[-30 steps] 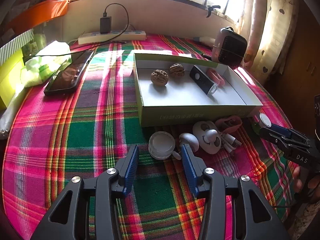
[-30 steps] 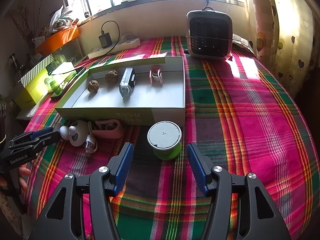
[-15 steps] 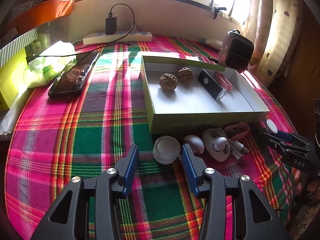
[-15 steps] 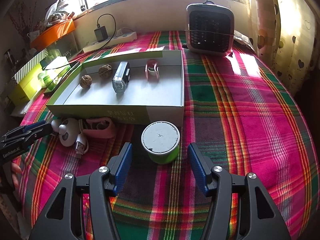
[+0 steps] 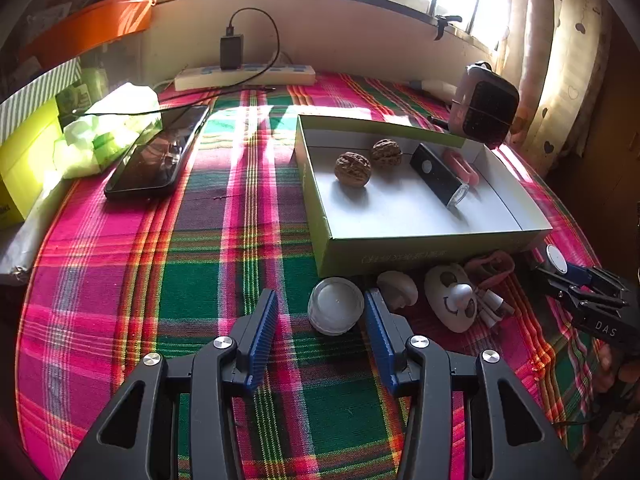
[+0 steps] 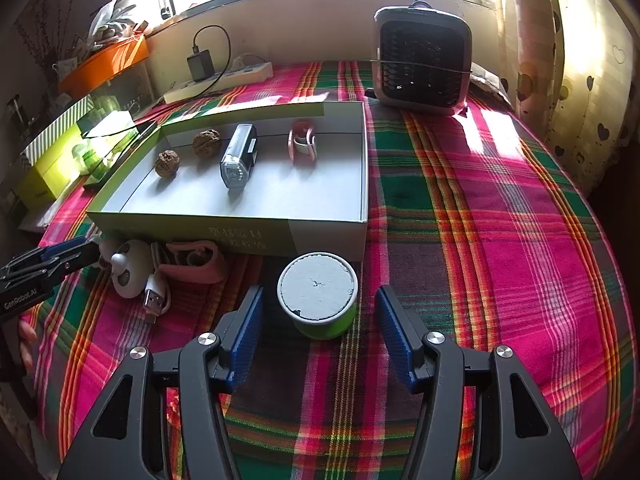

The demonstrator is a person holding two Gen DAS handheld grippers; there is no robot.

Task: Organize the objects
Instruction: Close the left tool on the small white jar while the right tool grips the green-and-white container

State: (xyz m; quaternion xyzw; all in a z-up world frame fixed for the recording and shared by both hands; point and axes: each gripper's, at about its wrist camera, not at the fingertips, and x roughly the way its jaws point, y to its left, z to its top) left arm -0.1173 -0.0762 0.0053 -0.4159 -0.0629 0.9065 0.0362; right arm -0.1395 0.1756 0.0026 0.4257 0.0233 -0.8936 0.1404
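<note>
A shallow green-sided box point(image 5: 420, 244) point(image 6: 192, 232) holds two walnuts point(image 5: 352, 169), a black flashlight point(image 5: 438, 179) point(image 6: 239, 156) and a pink clip point(image 6: 302, 144). In front of it lie a white round lid point(image 5: 335, 311), a small white mushroom shape point(image 5: 396, 288), a white face-shaped fan with cable point(image 5: 452, 300) point(image 6: 128, 274), and a pink clip point(image 6: 196, 264). My left gripper point(image 5: 319, 314) is open, its fingers either side of the white lid. My right gripper point(image 6: 318, 314) is open around a green cup with a white lid point(image 6: 318, 294).
A plaid cloth covers the table point(image 5: 160, 280). A phone point(image 5: 158, 156), green-white packets point(image 5: 108, 132), a power strip with charger point(image 5: 244, 74) and a yellow box point(image 5: 24, 160) are at the left and back. A small heater point(image 6: 422, 62) stands behind the box.
Both grippers have moved forward. The white lid now sits between my left fingers and the green cup sits between my right fingers. Both stay open.
</note>
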